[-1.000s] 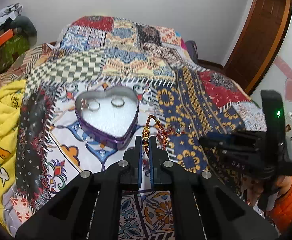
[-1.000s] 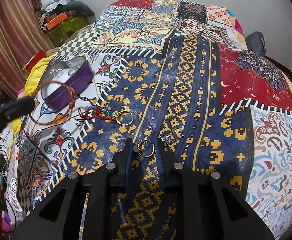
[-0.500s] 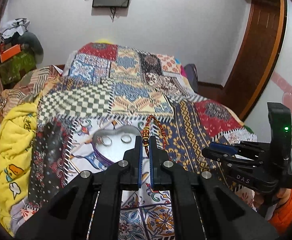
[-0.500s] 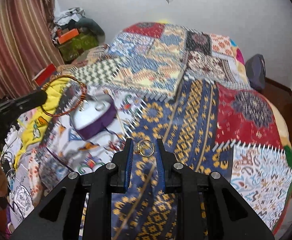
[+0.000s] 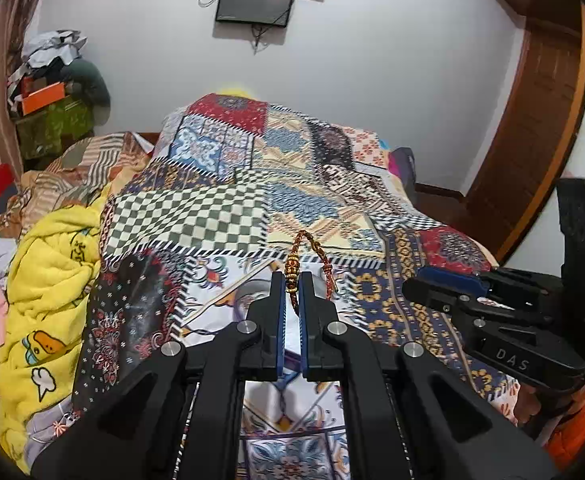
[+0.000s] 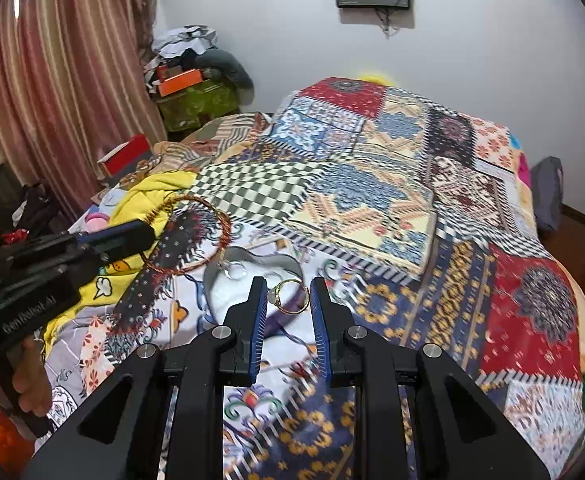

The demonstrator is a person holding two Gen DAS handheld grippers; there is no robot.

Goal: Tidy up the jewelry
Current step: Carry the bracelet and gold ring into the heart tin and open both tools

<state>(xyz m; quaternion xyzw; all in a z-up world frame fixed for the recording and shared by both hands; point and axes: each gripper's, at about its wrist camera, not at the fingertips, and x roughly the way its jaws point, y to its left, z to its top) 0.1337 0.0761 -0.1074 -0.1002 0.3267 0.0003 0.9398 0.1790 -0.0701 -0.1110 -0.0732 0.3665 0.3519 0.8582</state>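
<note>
Left tongs (image 5: 291,298): clamped tight on a braided bracelet (image 5: 297,258), loop standing up beyond the tips, gold beads right at the bite.
Same bracelet, right view: a wide reddish hoop (image 6: 190,236) hanging out from the left tongs (image 6: 142,236), over the bed's left side, just up-left of the tin.
Right tongs (image 6: 286,300): spread apart, gold ring (image 6: 290,296) sitting in the gap; touching the left pad or already loose, cannot tell.
Heart tin (image 6: 252,276): low on the quilt (image 6: 372,200), directly beyond and under the right tips, a silver ring (image 6: 234,270) already inside.
Key relation: ring right over the tin's near edge, hoop off to the tin's left and higher.
Nearer hand: right one, by a clear margin; ring looks like the drop in progress.
Bracelet axis: hoop's flat face tilted, long run pointing away from the left tips toward the tin.
Next call, as a guess: left side swings right and down over the tin before letting go.
Risk: wide hoop catching the tin's rim and sliding off onto the quilt.
</note>
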